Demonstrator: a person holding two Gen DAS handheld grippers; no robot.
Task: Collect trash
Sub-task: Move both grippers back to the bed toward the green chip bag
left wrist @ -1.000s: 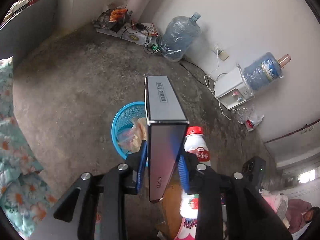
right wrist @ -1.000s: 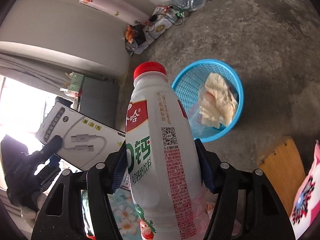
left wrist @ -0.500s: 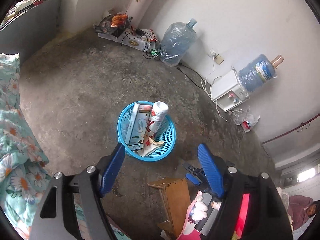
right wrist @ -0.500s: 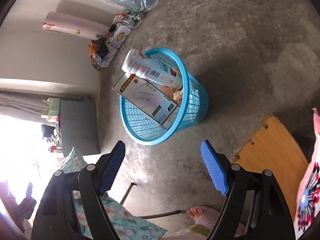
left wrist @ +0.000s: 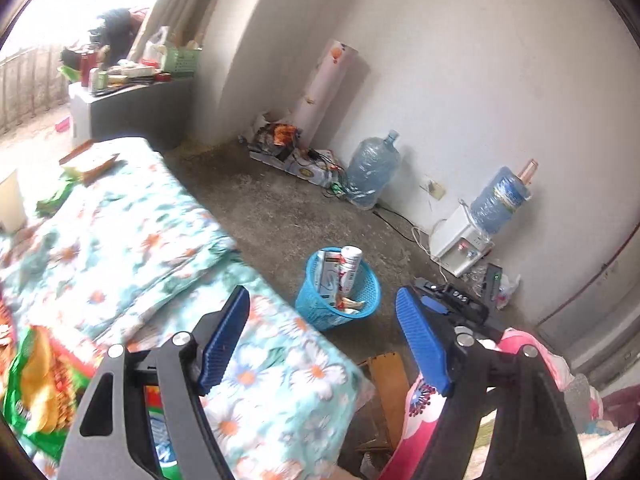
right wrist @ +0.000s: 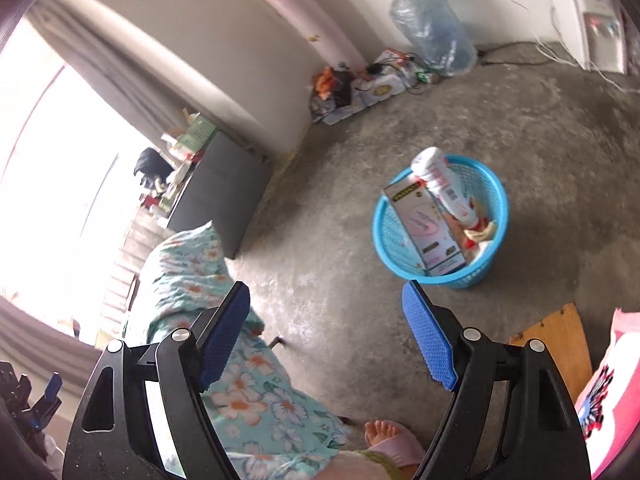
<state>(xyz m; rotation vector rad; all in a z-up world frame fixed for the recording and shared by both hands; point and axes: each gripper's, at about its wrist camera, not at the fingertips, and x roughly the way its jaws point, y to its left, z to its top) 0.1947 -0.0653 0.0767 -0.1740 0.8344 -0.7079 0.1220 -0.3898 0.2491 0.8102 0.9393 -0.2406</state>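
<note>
Jaws of the left gripper [left wrist: 322, 340] stood spread, holding nothing. Down to their left, on the floral bed [left wrist: 120, 232], lay a green snack wrapper [left wrist: 40, 380], near that gripper and likely the next pick; its long axis could not be told. Ahead and well apart on the floor, the blue basket [left wrist: 362, 298] held a flat box [right wrist: 426, 226] and a white bottle [right wrist: 442, 186]. Right gripper [right wrist: 326, 334], jaws equally spread, pointed just left of the basket.

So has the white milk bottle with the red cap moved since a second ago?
Yes. The white red-capped milk bottle has left the right tool, now open, and leans cap-down inside the blue plastic basket on the concrete floor, beside the flat box.
</note>
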